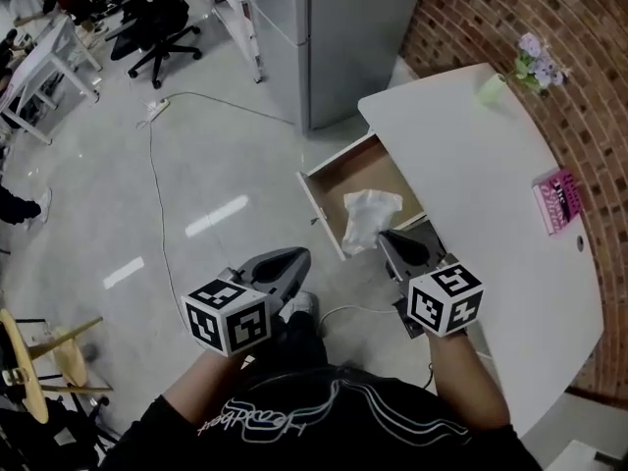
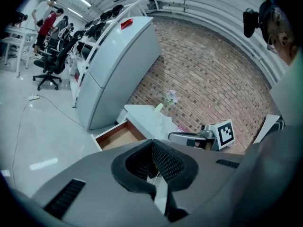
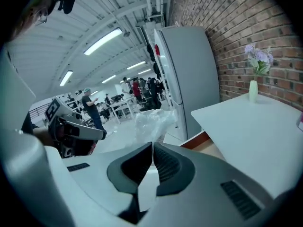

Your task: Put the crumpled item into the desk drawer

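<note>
**crumpled item held at the open drawer: stock of the scene**

- right gripper (image 1: 386, 235): your jaws are closed on the crumpled item (image 1: 369, 218), pinching its near edge at their tips. in the right gripper view the item (image 3: 152, 122) bulges just beyond the closed tips as pale, see-through film.
- crumpled item, place: it hangs over the near part of the drawer (image 1: 370, 168). you cannot tell whether it touches the drawer floor.
- drawer: pulled out from under the worktop (image 1: 481, 180), brown inside, white front panel on the floor side. the inner floor that shows is bare.
- left gripper (image 1: 299, 255): your jaws are closed tip to tip with nothing between them. it sits over the floor, just beside the drawer's front panel and apart from the item. the left gripper view looks past its tips (image 2: 152, 142) to the drawer (image 2: 118, 136).
- on the worktop, well apart from the drawer: a pale green vase (image 1: 494, 88) with lilac flowers (image 1: 536, 65) at the far end, and a pink book (image 1: 556, 201) near the brick wall (image 1: 510, 18).
- beside the drawer's far side: a tall grey cabinet (image 1: 339, 37).
- on the floor to your left: a white cable (image 1: 157, 204) running from a power strip (image 1: 157, 108), a black office chair (image 1: 157, 23) further off, and a wooden stool (image 1: 44, 361) at the near left.
</note>
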A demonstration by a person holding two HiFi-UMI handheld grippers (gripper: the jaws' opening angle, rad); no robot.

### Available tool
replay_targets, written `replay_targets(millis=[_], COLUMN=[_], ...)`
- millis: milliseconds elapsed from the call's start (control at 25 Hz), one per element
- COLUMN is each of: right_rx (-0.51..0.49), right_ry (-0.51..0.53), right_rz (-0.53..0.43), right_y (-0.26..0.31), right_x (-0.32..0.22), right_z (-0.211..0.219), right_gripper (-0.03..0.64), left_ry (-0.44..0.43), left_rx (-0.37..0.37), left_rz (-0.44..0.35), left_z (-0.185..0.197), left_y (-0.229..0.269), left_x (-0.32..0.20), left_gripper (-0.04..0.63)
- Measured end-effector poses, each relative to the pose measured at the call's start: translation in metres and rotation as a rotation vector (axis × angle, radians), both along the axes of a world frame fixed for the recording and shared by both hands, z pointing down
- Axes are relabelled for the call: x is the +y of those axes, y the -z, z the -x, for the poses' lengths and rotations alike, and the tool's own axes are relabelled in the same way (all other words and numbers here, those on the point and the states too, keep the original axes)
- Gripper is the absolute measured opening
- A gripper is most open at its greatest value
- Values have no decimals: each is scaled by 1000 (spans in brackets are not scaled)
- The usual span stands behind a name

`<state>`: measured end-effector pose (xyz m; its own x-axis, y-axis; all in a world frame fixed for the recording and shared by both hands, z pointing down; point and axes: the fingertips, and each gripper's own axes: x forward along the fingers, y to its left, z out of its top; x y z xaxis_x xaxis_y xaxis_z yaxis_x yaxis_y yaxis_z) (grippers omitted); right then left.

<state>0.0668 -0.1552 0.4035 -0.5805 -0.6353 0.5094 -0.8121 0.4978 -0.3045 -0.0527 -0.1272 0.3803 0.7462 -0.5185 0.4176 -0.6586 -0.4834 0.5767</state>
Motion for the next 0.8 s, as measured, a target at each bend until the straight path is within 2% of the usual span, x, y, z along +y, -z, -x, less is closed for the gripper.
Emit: replay_targets(millis=[360, 800], right_rx=[128, 310], right_ry=[-82, -67], right_rz=[133, 275], right_y=[-98, -233], right_x=[-86, -137], right_z=[7, 11], right_gripper=[44, 44], left_ry=[-6, -34], left_rx=[-4, -8], left_rz=[121, 196], left_z=[34, 52], left_y=[-86, -191], left_x=[-76, -122], left_gripper=[21, 22])
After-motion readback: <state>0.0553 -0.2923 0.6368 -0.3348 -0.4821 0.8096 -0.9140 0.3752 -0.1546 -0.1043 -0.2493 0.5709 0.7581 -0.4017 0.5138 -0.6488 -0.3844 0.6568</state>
